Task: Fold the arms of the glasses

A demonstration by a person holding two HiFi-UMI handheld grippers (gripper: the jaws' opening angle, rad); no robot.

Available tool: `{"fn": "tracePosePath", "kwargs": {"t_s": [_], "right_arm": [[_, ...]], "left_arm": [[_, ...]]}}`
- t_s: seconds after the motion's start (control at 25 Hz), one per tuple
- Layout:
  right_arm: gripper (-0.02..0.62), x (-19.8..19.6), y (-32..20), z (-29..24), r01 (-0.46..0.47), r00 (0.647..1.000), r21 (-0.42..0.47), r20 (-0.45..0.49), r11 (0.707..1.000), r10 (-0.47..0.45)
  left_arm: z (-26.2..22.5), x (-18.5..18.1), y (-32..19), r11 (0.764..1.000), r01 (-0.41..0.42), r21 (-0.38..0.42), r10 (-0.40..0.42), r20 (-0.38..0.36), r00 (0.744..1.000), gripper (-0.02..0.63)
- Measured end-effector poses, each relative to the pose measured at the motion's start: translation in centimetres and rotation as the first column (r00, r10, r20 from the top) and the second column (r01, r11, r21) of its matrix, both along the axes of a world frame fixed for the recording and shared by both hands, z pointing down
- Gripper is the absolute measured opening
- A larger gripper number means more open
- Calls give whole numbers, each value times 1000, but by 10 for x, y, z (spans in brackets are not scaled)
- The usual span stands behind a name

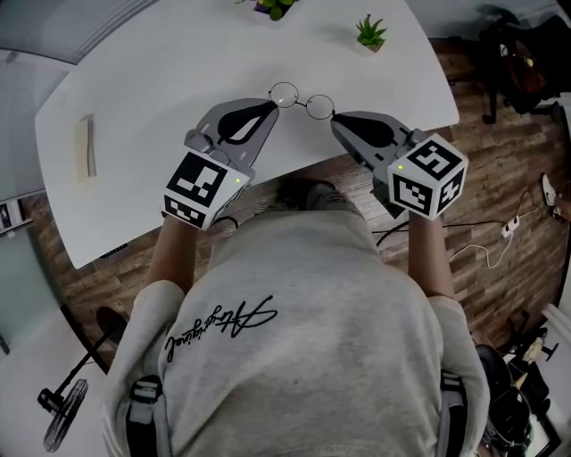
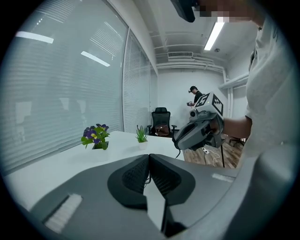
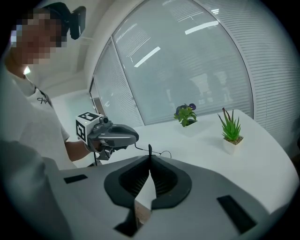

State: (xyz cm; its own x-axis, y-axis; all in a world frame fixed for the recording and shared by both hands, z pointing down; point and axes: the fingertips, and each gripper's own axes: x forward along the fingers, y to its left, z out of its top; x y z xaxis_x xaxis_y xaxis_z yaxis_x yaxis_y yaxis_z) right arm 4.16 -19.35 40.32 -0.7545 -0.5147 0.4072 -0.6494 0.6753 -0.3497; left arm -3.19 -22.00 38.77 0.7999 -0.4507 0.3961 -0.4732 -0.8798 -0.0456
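**Head view.** Glasses (image 1: 302,99): round wire rims, held in the air over the near edge of the white tabletop (image 1: 161,80), spanning the gap between the two gripper tips. The arms cannot be traced here, as each end of the frame vanishes into a gripper tip. Whether either arm is folded cannot be told.

**Left gripper** (image 1: 272,105): jaws pressed together on the end of the glasses at this view's left. In the left gripper view only a hair-thin wire shows in the pinch, and it is hard to make out.

**Right gripper** (image 1: 337,120): jaws tight on the other end. In the right gripper view a dark arm tip stands up from the closed pads, and thin wire runs off towards the left gripper.

**Also on the tabletop, well apart from the glasses:**
- Small green plant (image 1: 369,34) in a pale pot.
- Flowering plant (image 1: 272,7), cut off by the upper edge of the head view.
- Pale flat strip (image 1: 85,147) at the far left, too indistinct to name.

**Obstruction:** the person's grey top (image 1: 303,294) fills the lower head view.
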Motion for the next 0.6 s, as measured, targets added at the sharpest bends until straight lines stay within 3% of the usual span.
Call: {"fn": "tracePosePath", "kwargs": {"t_s": [0.36,0.6], "right_arm": [[12,-6,7,11,23,997,-85,75,996,-16],[12,-10,-6,10,-1,997,-46,79,999,5]], "left_arm": [[14,-3,2,995,28,-100,-28,-4,1000,8],[16,-5,-7,992,48,-113,-50,-18,999,8]]}}
